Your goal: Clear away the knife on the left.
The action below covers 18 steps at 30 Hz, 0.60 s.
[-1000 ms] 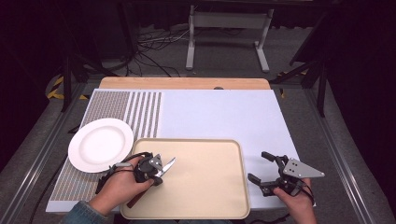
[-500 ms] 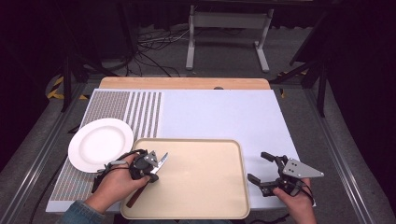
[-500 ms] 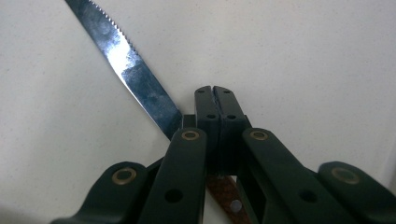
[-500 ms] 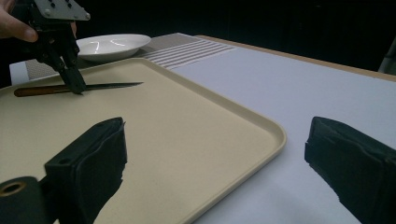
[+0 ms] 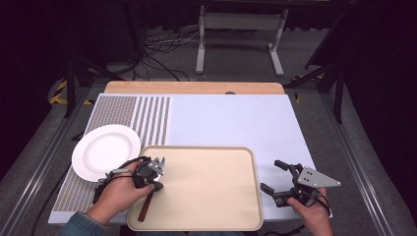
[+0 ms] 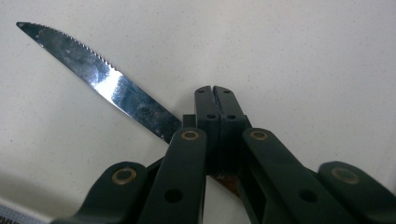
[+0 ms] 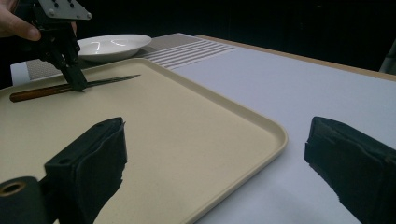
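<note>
Nearest the person, the right tool [image 5: 276, 178] rests at the desk's [image 5: 231, 118] near right edge, just beside the tray [image 5: 206, 216], its jaws spread wide with nothing between them. In the right gripper view those jaws frame the tray's rim and the bare cloth beyond.

A little farther in, on the tray's left part, the left tool [image 5: 156, 173] points down at the knife [image 6: 100, 77]. Its jaws are pressed together, pinching the knife near where the serrated blade meets the brown handle [image 5: 144, 211]. The knife lies flat on the tray or barely clear of it; I cannot tell which.

So the step in hand looks like the grasp and the start of the lift. The next move probably calls for a level raise without letting the blade swing, then a carry over the tray's rim.

Farther left lies the white plate [image 5: 105, 151], on the striped mat [image 5: 142, 118], a likely spot beside which to set it.
</note>
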{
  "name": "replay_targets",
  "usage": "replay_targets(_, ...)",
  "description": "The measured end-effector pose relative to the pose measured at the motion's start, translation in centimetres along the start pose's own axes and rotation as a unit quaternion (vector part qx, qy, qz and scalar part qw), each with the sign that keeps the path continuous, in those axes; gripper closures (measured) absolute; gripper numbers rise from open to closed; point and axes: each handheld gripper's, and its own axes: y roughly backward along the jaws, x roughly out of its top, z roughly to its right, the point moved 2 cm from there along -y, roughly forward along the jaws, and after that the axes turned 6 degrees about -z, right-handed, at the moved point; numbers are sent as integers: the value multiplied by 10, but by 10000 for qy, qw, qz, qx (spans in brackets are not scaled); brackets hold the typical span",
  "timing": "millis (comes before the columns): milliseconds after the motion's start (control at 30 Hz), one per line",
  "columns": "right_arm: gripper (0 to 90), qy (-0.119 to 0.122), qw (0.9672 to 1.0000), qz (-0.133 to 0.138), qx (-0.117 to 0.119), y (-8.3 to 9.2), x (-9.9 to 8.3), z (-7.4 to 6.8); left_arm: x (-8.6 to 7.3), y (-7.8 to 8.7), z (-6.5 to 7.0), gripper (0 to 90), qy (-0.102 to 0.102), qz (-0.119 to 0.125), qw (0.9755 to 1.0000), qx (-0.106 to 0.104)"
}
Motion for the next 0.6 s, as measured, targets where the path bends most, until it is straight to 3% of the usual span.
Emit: replay_targets(600,63,3,10000,-6,11,-1,0,0,-6,2,-4,900,143,-34,9999,21)
